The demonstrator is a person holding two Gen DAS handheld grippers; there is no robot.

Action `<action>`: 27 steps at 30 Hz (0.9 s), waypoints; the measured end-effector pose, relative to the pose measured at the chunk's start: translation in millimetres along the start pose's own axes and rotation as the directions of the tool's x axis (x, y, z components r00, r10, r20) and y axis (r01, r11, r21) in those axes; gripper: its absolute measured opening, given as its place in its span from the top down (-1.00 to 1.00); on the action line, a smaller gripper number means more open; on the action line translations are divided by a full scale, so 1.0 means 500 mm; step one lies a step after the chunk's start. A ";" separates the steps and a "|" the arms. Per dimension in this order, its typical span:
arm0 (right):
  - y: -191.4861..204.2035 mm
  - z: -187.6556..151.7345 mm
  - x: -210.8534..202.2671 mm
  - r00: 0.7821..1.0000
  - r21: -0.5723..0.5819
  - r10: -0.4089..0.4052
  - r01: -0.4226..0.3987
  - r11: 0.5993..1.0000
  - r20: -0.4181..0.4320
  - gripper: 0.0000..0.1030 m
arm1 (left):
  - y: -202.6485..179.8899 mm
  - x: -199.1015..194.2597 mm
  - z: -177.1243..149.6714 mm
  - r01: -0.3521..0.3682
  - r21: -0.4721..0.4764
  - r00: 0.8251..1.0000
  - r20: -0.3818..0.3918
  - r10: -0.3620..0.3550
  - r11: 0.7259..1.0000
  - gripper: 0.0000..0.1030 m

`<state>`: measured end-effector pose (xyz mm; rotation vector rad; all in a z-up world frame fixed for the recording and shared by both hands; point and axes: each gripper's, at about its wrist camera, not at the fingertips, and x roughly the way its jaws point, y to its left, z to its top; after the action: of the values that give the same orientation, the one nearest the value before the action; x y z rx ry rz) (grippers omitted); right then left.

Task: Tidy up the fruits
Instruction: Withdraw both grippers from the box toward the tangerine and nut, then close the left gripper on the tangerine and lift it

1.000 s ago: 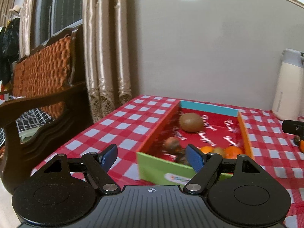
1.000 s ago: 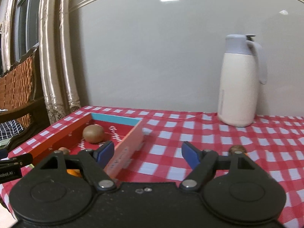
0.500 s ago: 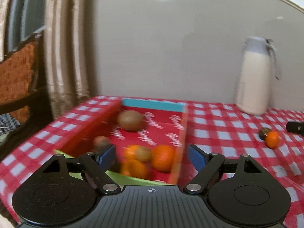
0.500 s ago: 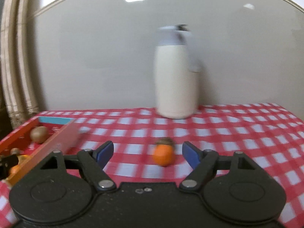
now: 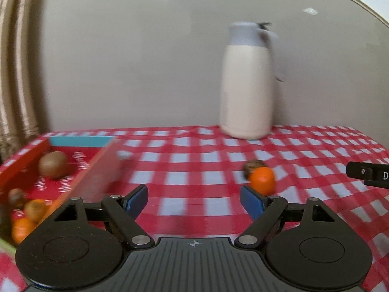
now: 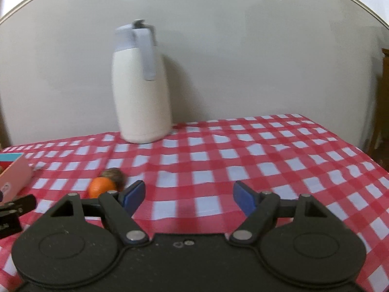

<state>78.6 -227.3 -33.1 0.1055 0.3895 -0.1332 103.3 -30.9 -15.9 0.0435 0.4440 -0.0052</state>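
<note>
An orange (image 5: 262, 179) lies on the checked tablecloth with a brown kiwi (image 5: 252, 166) right behind it; both also show in the right wrist view, the orange (image 6: 99, 187) and the kiwi (image 6: 113, 174). A red box (image 5: 97, 170) at the left holds a kiwi (image 5: 52, 164) and several small oranges and brown fruits. My left gripper (image 5: 193, 200) is open and empty, the loose orange just beyond its right fingertip. My right gripper (image 6: 188, 198) is open and empty, the loose fruits to its left.
A white jug with a grey lid (image 5: 246, 82) stands at the back by the wall, also in the right wrist view (image 6: 141, 85). Curtains (image 5: 17, 73) hang at the far left. The table's right edge (image 6: 364, 150) drops off.
Both grippers have swung to the right. The box has slid to the left of both views, and the loose orange and kiwi have come close to the left gripper.
</note>
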 end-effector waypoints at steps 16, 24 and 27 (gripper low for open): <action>-0.103 0.018 0.064 0.998 0.049 -0.066 0.067 0.997 -0.022 -0.53 | -0.145 0.101 0.019 0.064 0.043 0.996 -0.062 -0.062 0.997 -0.34; -0.097 0.027 0.084 0.998 0.053 -0.060 0.062 0.997 -0.021 -0.53 | -0.150 0.134 0.024 0.074 0.040 0.993 -0.099 -0.070 0.996 0.01; -0.092 0.028 0.090 0.998 0.048 -0.059 0.060 0.997 -0.023 -0.53 | -0.154 0.140 0.024 0.082 0.045 0.992 -0.104 -0.077 0.996 0.04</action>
<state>118.3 -279.1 -41.2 0.1433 0.4115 -0.2006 170.7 -108.2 -38.1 0.0751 0.5475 -0.0925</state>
